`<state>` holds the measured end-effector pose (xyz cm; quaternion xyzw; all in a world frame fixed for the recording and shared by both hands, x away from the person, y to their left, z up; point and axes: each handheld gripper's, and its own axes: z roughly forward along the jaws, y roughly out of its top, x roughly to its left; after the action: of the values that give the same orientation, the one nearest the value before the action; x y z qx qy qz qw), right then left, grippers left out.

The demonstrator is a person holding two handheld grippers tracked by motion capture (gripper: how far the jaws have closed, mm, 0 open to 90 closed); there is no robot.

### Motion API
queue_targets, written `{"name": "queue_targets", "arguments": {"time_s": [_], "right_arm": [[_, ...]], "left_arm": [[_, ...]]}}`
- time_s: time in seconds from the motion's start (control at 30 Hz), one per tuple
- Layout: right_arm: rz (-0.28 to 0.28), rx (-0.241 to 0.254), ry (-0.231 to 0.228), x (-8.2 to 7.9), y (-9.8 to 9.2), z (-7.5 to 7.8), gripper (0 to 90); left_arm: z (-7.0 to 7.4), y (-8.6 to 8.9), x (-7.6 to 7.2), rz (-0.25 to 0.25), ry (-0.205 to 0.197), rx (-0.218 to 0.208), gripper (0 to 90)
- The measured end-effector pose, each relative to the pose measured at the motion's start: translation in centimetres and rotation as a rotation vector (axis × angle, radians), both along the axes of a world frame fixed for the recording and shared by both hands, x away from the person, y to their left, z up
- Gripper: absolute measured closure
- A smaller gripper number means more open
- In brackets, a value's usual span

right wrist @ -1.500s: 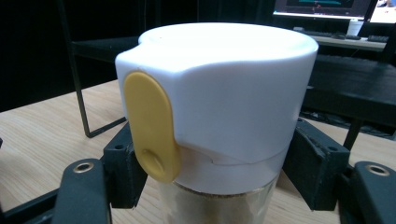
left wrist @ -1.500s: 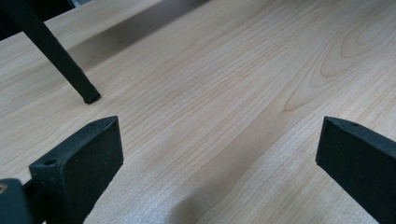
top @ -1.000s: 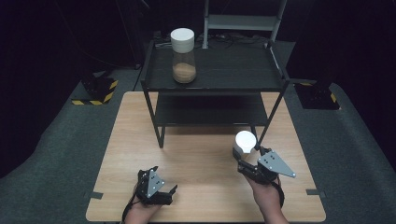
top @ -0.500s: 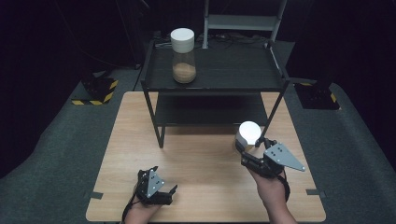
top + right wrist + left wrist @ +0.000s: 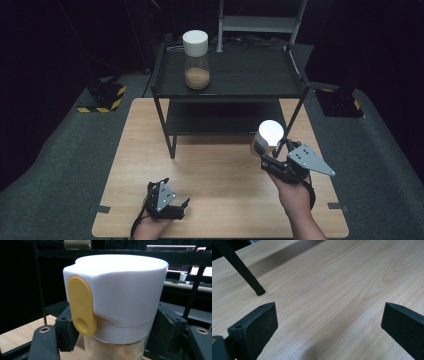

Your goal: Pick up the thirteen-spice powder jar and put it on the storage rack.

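Observation:
My right gripper (image 5: 266, 156) is shut on a glass jar (image 5: 267, 139) with a white lid and tan powder inside, held above the table's right side, just in front of the black shelf rack (image 5: 230, 75). Up close in the right gripper view the jar's lid (image 5: 120, 295) carries a yellow tab (image 5: 81, 306) and sits between both jaws. A second, similar jar (image 5: 196, 59) stands on the rack's top shelf at the left. My left gripper (image 5: 176, 204) rests low near the table's front edge, open, nothing between its fingers (image 5: 254, 327).
The wooden table (image 5: 140, 150) carries the two-level rack, whose front left leg (image 5: 242, 270) stands close ahead of the left gripper. Dark carpet surrounds the table. A grey frame (image 5: 260, 22) stands behind the rack.
My right gripper has carried the jar up and to the right, away from the table surface and closer to the rack's front right leg. The left gripper has stayed still.

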<state>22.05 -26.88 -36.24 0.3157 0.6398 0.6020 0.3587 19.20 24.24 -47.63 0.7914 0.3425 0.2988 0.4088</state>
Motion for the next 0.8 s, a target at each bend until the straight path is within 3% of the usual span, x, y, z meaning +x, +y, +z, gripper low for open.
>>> {"name": "queue_targets", "arguments": {"time_s": [0.8], "right_arm": [[-0.01, 0.0, -0.064, 0.5, 0.1, 4.8, 29.8]], "left_arm": [[0.0, 0.1, 0.0, -0.003, 0.002, -0.005, 1.0]]}}
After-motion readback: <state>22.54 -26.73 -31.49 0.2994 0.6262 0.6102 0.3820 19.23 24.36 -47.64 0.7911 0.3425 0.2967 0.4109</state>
